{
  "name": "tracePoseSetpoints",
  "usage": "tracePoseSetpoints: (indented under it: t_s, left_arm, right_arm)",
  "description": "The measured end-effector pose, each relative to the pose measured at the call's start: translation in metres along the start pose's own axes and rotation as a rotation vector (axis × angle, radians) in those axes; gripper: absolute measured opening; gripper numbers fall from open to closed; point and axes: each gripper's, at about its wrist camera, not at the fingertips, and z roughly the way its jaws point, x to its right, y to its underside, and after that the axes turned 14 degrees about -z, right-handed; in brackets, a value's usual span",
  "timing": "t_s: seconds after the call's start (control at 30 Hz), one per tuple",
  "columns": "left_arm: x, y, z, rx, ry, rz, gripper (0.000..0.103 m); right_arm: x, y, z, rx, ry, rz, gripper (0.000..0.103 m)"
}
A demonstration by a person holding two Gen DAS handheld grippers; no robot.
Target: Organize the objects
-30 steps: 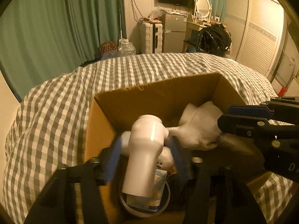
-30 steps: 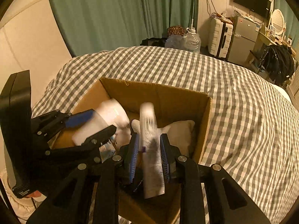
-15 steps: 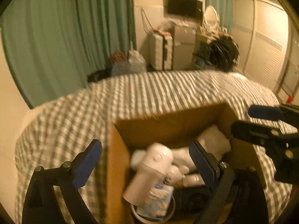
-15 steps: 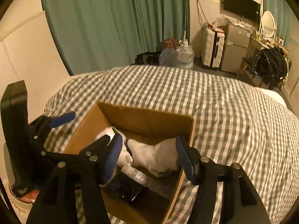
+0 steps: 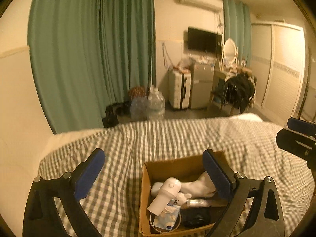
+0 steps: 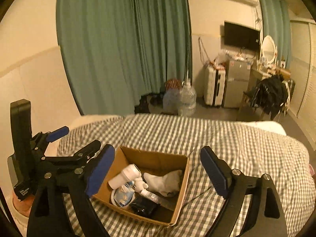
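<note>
Cardboard box on checked bed, white bottle inside at left. Left gripper jaws apart, empty; right gripper likewise.

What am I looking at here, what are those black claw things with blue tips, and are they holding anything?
They are two hand-held grippers, each carrying a camera that looks along its fingers. One picture comes from the left gripper, the other from the right gripper. Both are open and hold nothing. Below them a cardboard box sits on a checked bedspread. Inside lie a white bottle, a white sock, a small tube and something black.
</note>
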Motion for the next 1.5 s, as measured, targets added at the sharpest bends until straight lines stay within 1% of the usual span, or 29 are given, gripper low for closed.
tracePoseSetpoints:
  t_s: [0.17,0.27,0.4,0.47,0.53,0.63,0.73,0.77,0.87,0.9,1.0,1.13,1.27,1.5]
  left_arm:
    - [0.003,-0.010,-0.052,0.112,0.021,0.034,0.103]
    - [0.001,-0.011,-0.078,0.170,0.033,0.030,0.103]
    - [-0.005,-0.005,-0.101,0.211,0.048,0.013,0.103]
    - [-0.008,0.003,-0.106,0.217,0.061,0.010,0.103]
    - [-0.012,0.012,-0.109,0.218,0.067,0.008,0.103]
    - [-0.020,0.029,-0.108,0.231,0.060,-0.017,0.103]
    - [-0.026,0.050,-0.102,0.227,0.044,-0.032,0.103]
    - [-0.028,0.059,-0.098,0.228,0.030,-0.036,0.103]
    - [-0.031,0.079,-0.081,0.209,-0.008,-0.039,0.103]
    - [-0.032,0.083,-0.075,0.197,-0.015,-0.044,0.103]
    - [-0.035,0.094,-0.060,0.154,-0.006,-0.052,0.103]
    - [-0.035,0.102,-0.051,0.129,-0.019,-0.039,0.103]
    - [-0.034,0.108,-0.054,0.131,-0.021,-0.027,0.103]
    - [-0.029,0.109,-0.056,0.125,-0.014,-0.012,0.103]
  right_arm:
    - [-0.010,-0.006,-0.051,0.088,0.078,-0.020,0.097]
    - [-0.014,-0.008,-0.078,0.144,0.120,-0.025,0.100]
    - [-0.020,0.002,-0.102,0.186,0.163,-0.047,0.102]
    - [-0.027,0.012,-0.107,0.194,0.192,-0.063,0.102]
    - [-0.031,0.025,-0.108,0.189,0.203,-0.064,0.102]
    - [-0.030,0.048,-0.104,0.201,0.170,-0.017,0.102]
    - [-0.028,0.068,-0.092,0.189,0.153,0.014,0.102]
    - [-0.027,0.073,-0.089,0.186,0.159,0.015,0.102]
    - [-0.027,0.093,-0.071,0.171,0.222,0.008,0.102]
    - [-0.026,0.102,-0.061,0.153,0.237,0.006,0.102]
    - [-0.024,0.119,-0.039,0.093,0.230,0.015,0.102]
    - [-0.019,0.126,-0.026,0.039,0.238,0.022,0.102]
    - [-0.014,0.127,-0.029,0.053,0.243,0.045,0.102]
    - [-0.021,0.130,-0.032,0.049,0.254,0.026,0.102]
